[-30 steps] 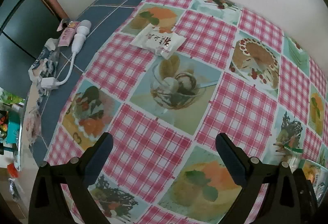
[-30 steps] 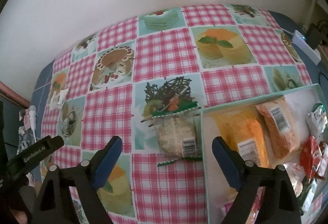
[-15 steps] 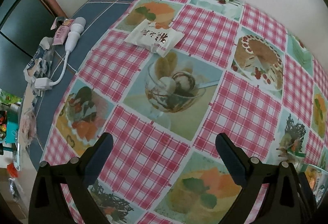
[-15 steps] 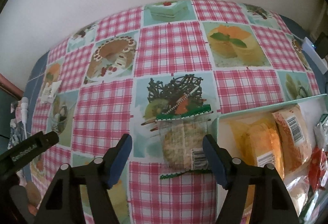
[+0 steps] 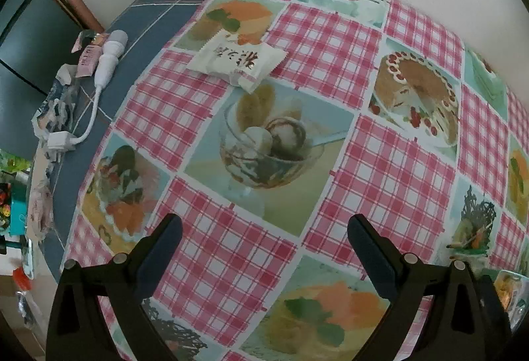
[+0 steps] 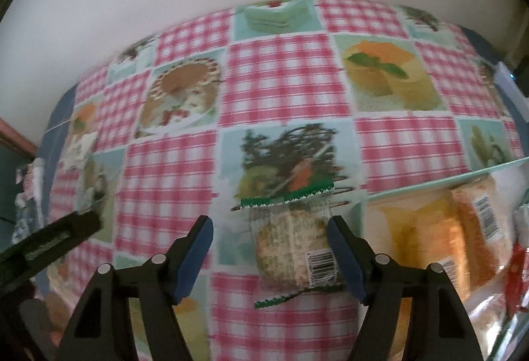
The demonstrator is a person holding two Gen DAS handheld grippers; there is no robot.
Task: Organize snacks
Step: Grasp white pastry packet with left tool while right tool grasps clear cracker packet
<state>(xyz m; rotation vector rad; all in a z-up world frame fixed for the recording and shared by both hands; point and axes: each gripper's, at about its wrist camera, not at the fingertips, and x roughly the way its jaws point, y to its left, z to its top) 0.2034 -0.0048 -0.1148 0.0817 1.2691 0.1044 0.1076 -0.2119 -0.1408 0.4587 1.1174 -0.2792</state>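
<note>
A clear cracker packet (image 6: 291, 245) with green zigzag ends and a barcode lies on the checked tablecloth, just left of a pale green tray (image 6: 446, 177). My right gripper (image 6: 269, 222) hovers low over it, its jaws partly spread. The right finger (image 6: 344, 248) is at the packet's edge, while the left finger stands clear of it. A white snack packet (image 5: 236, 61) with dark writing lies at the far left of the cloth. My left gripper (image 5: 264, 222) stands open above bare cloth with nothing between its fingers, well short of that packet.
The tray holds orange snack packets (image 6: 426, 235) and red ones at its right end. A white plug and cable (image 5: 105, 63) and torn wrappers (image 5: 56, 116) lie on the blue table edge at left. The wall runs close behind the table.
My right gripper has narrowed its jaws and sunk toward the cracker packet, which now sits between its fingers. The left gripper has barely shifted.
</note>
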